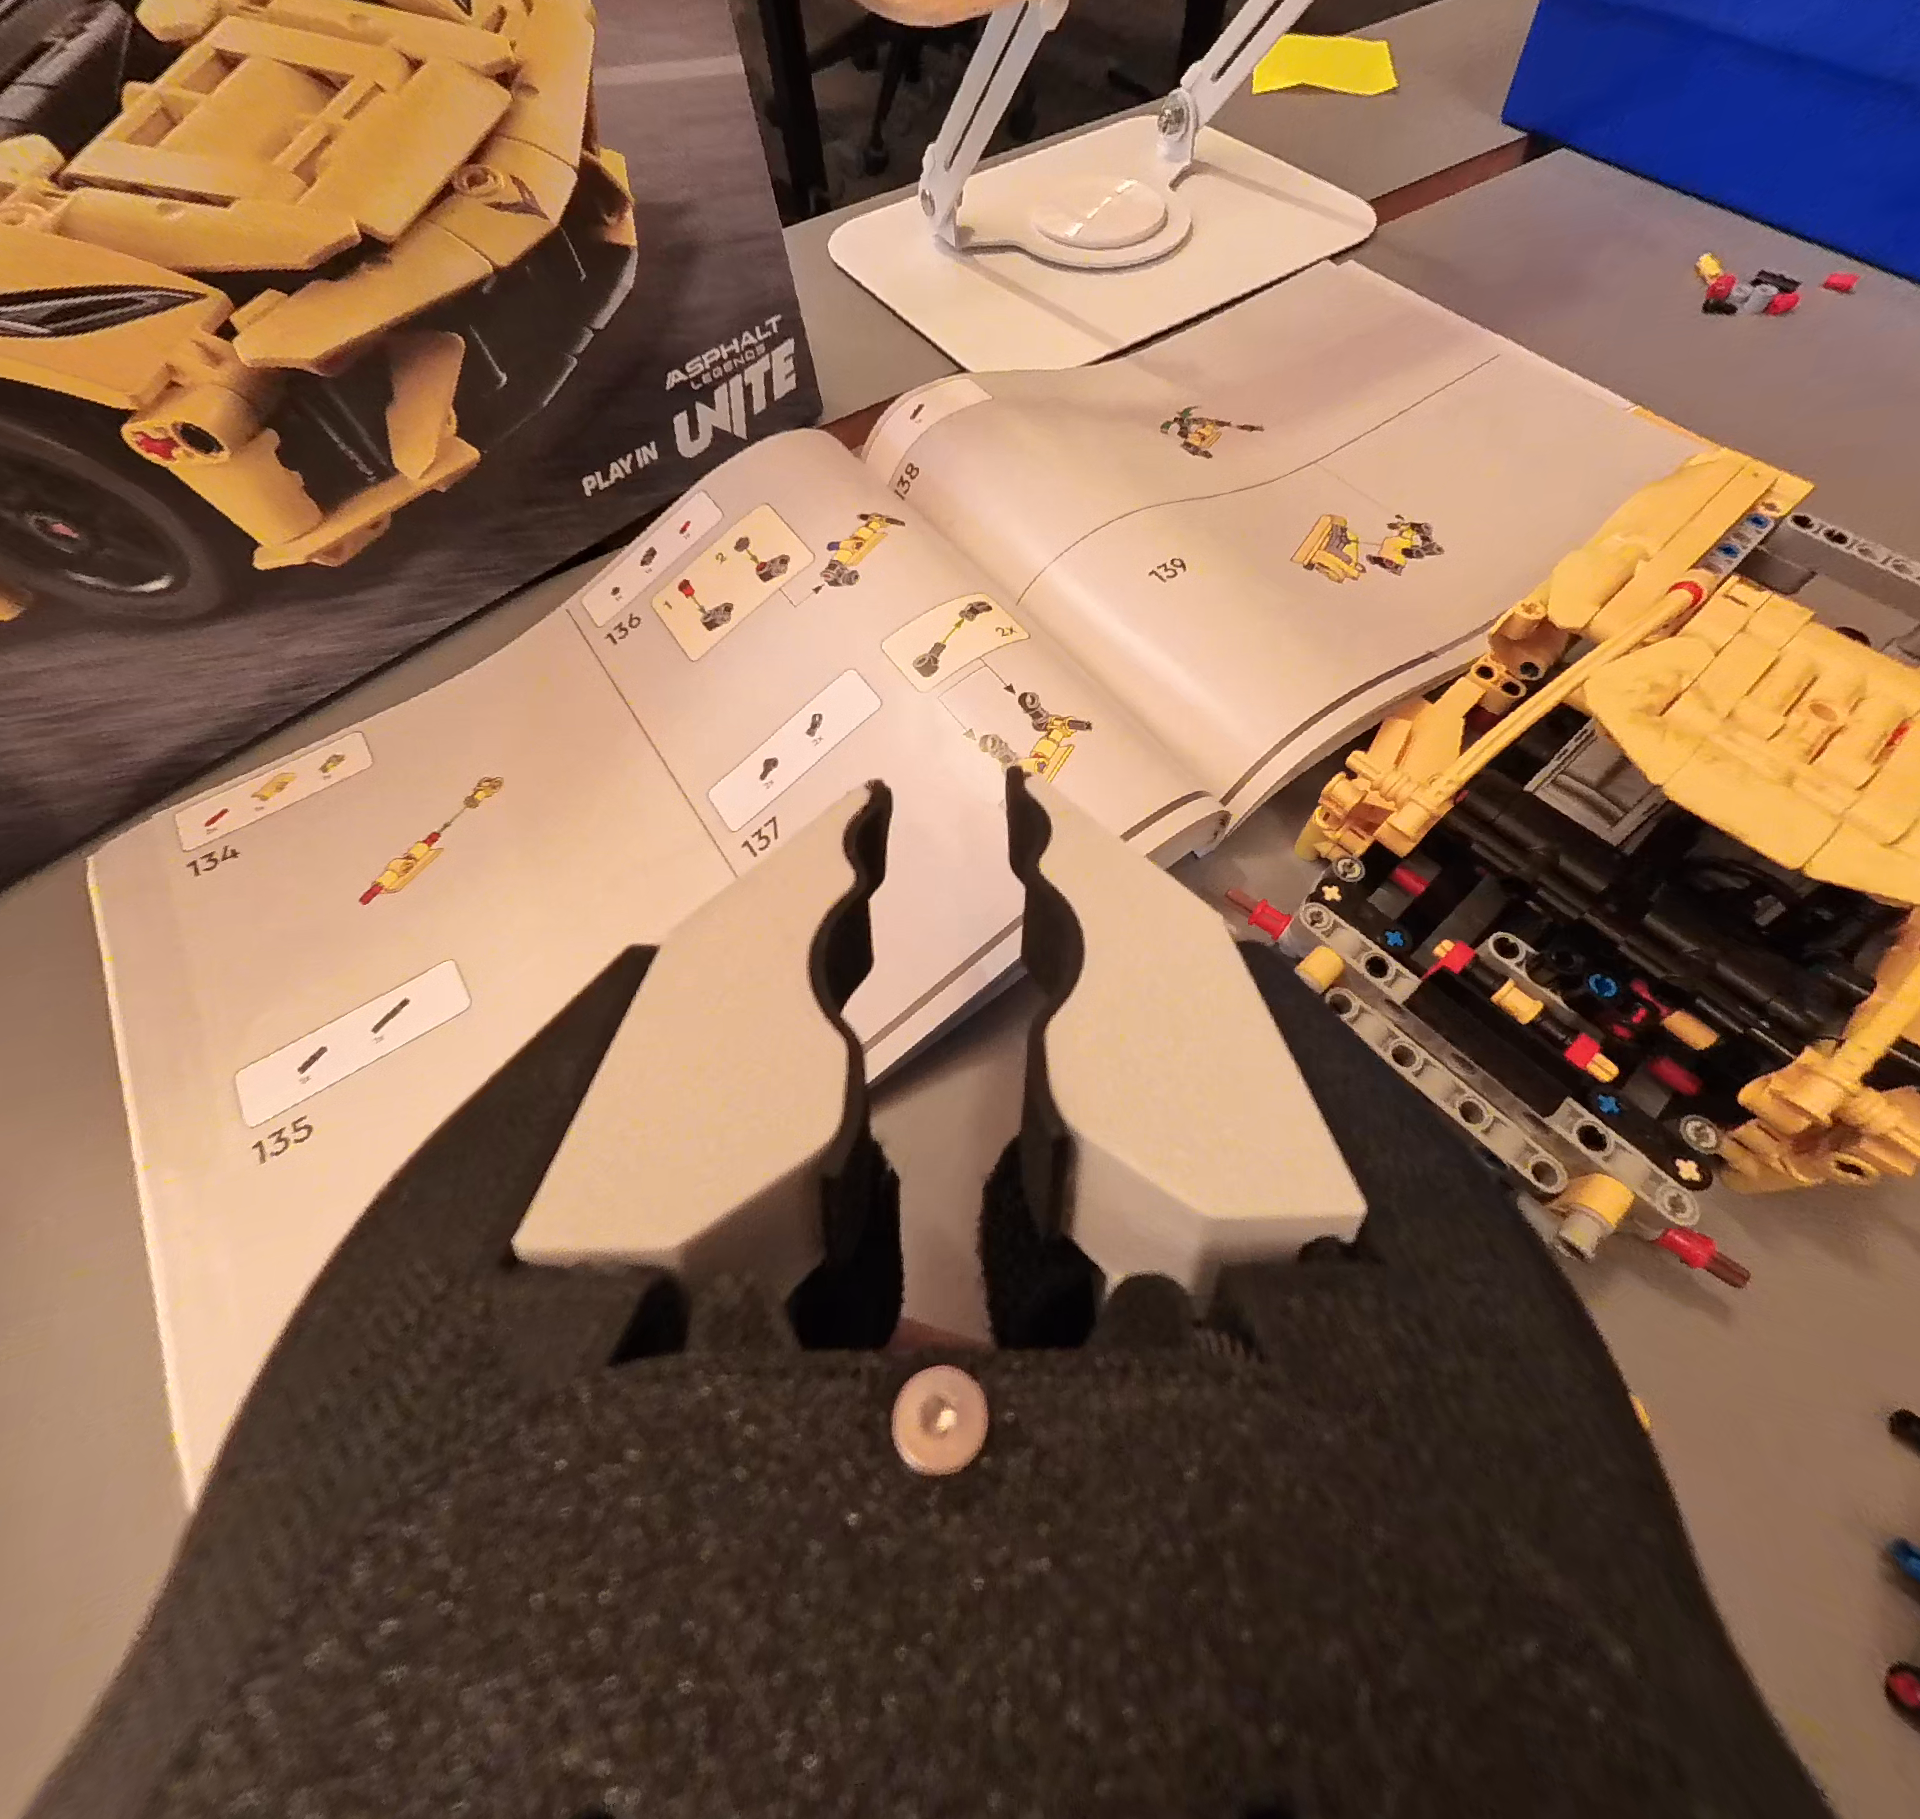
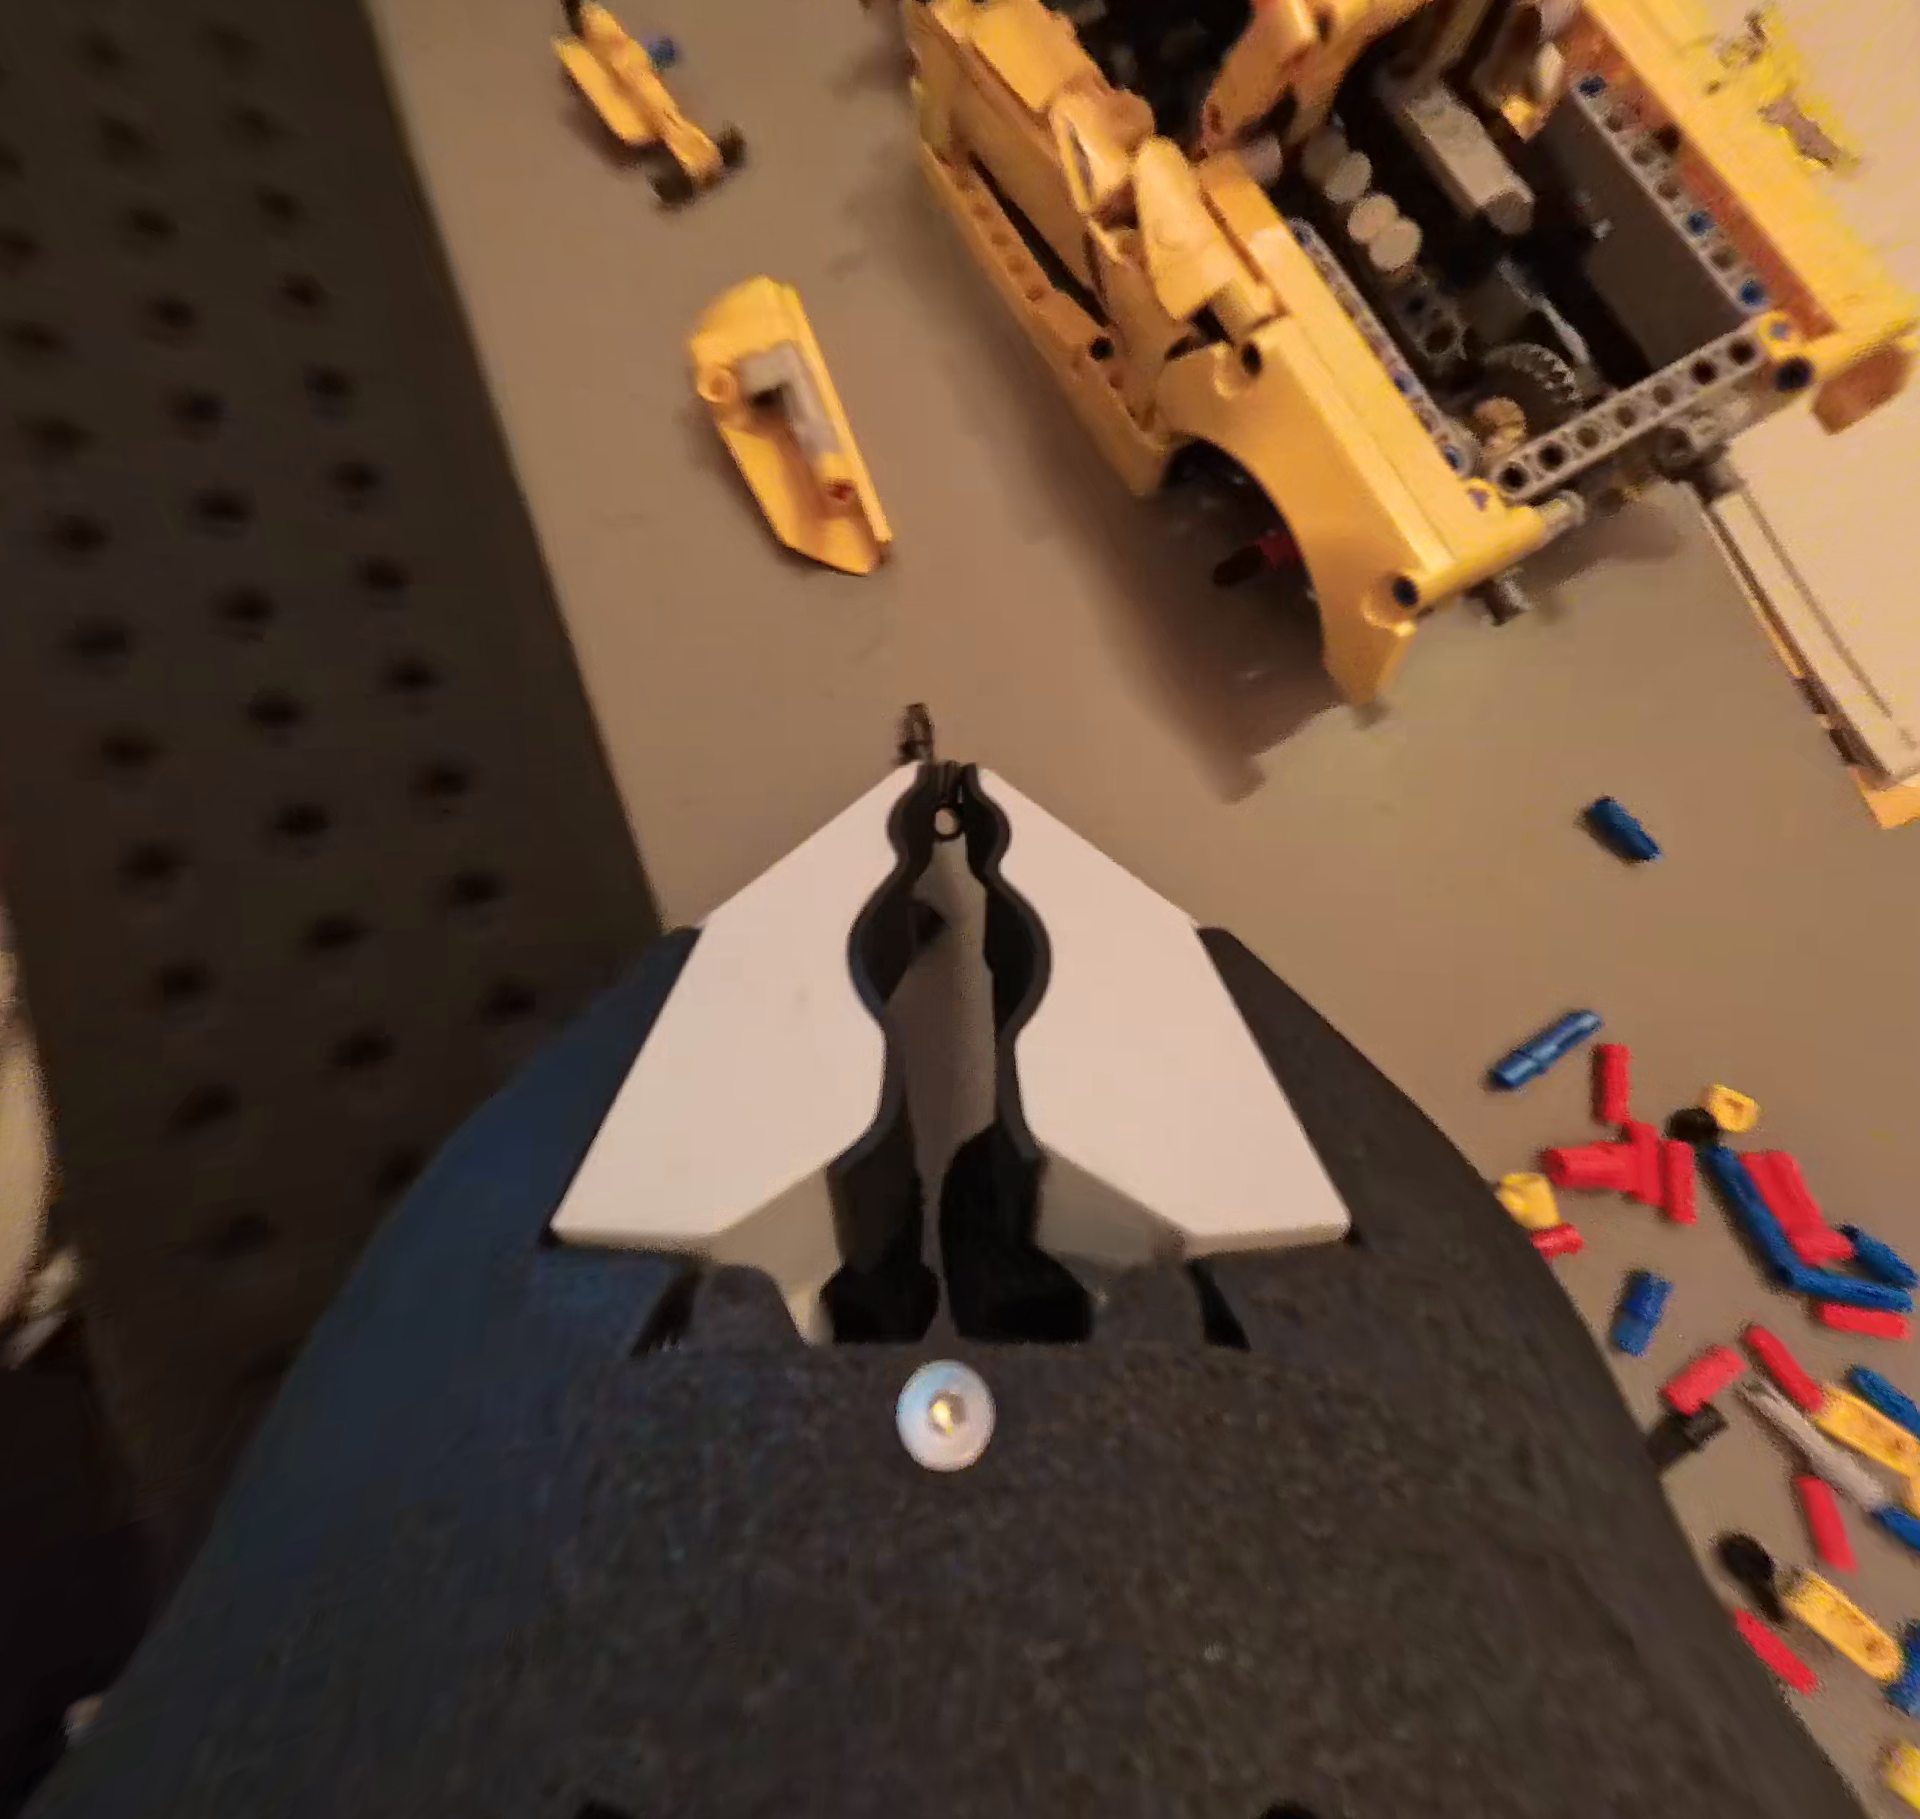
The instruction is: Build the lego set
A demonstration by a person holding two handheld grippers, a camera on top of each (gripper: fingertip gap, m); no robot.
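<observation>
Lego car point(image 2: 1351, 242) sits half-built mid-table beside the manual point(image 1: 644, 730). My right gripper point(image 2: 943, 813) jaws pinch a small black pin point(image 2: 918, 730) for fitting, I judge; left gripper point(image 1: 943, 813) jaws apart, empty, over the manual.

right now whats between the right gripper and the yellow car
In the right wrist view, bare grey table lies between the right gripper, shut on a small black piece, and the yellow car.
</observation>
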